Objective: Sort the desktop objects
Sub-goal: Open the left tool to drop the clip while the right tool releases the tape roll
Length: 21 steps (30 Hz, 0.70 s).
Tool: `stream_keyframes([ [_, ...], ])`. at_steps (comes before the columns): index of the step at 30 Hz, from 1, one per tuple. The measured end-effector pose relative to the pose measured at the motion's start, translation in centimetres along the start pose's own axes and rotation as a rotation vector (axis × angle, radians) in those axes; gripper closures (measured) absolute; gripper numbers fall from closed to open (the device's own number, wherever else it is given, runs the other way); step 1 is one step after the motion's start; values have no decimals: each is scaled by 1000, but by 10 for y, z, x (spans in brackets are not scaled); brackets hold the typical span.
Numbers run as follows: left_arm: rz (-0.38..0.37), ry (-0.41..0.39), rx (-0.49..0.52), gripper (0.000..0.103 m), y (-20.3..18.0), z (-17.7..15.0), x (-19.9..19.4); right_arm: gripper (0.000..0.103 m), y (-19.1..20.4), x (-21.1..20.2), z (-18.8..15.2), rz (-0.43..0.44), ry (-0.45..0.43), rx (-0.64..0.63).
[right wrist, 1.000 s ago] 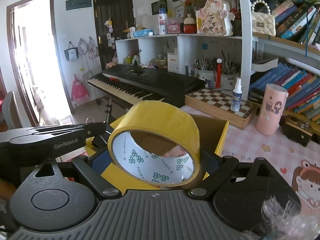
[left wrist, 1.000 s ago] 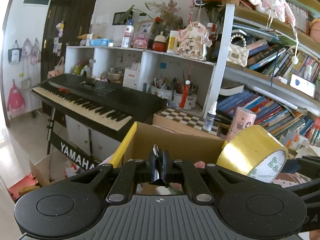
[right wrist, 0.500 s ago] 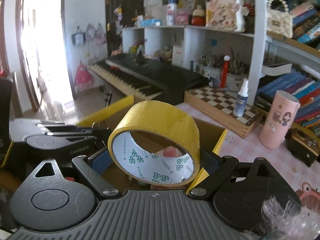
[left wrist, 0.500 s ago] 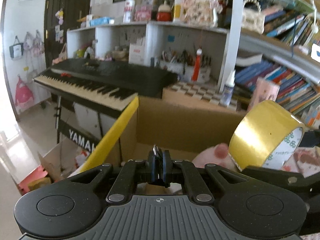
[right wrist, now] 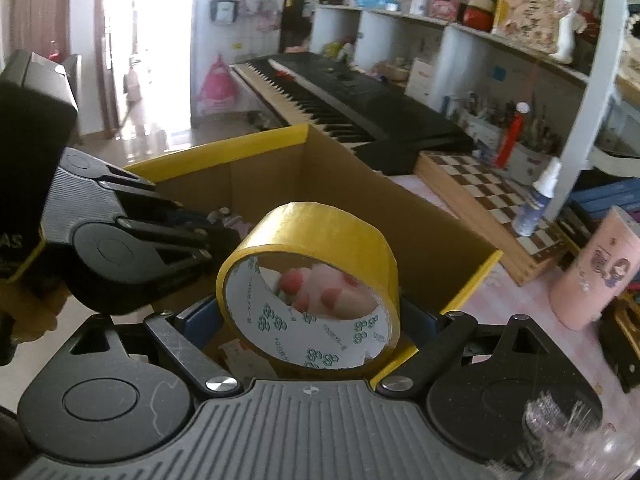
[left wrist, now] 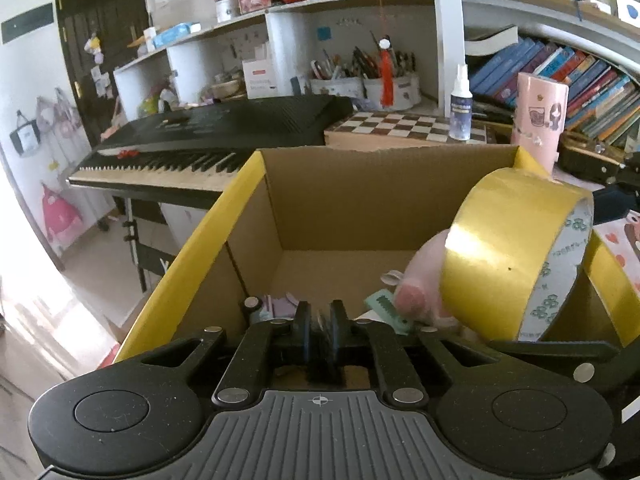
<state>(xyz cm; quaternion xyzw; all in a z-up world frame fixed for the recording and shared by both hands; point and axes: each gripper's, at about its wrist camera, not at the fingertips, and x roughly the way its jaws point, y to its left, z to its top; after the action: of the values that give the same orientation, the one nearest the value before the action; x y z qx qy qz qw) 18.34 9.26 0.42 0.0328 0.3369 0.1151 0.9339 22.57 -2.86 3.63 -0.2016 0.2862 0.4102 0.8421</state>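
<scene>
Behind everything stood white shelves [left wrist: 352, 28] crowded with bottles, pen cups and books, with a black keyboard [left wrist: 224, 136] along the wall and a chessboard [left wrist: 404, 124] on the desk. A pink-patterned cloth covered the desk [right wrist: 516, 308], where a pink canister [right wrist: 600, 276] stood near an open cardboard box [left wrist: 360, 200] with yellow-edged flaps.

From the left wrist, the box's floor showed: small pale bits, a green toothed clip [left wrist: 386, 308] and a soft pink toy [left wrist: 424, 288] lay there. The left hand-held gripper [left wrist: 322, 320] had its jaws nearly pressed together, just parting, and whether anything sat between them I could not tell. The roll of yellow tape [left wrist: 516, 252] hung at the right, over the box's opening.

From the right wrist, the tape roll [right wrist: 308, 292] sat clamped across its width in the right hand-held gripper [right wrist: 310, 320], jaws spread wide on it, and the pink toy showed through its core. This view also caught the left tool [right wrist: 120, 240] from the side, reaching into the box, and a bright doorway [right wrist: 140, 40] beyond.

A second earlier both tools were higher, and little of the box's inside was visible; the small ring then sticking up from the left jaws no longer showed.
</scene>
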Motion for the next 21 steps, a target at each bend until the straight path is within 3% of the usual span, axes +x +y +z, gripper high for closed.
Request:
stream_keyframes([
  [2, 8, -6, -1, 89, -1, -1, 1, 11, -2, 2, 2, 18, 8, -4],
  [6, 29, -23, -8, 73, 1, 0, 0, 11, -6, 7, 4, 26, 31, -6],
  [8, 27, -59, -27, 54, 3, 2, -7, 11, -6, 9, 4, 29, 38, -16],
  [11, 25, -140, -67, 34, 6, 5, -21, 11, -6, 14, 7, 29, 50, -21],
  [15, 33, -199, -94, 25, 8, 6, -35, 10, -8, 21, 10, 35, 67, -2],
  [21, 38, -210, -123, 16, 14, 1, -44, 7, -10, 30, 13, 36, 77, 37],
])
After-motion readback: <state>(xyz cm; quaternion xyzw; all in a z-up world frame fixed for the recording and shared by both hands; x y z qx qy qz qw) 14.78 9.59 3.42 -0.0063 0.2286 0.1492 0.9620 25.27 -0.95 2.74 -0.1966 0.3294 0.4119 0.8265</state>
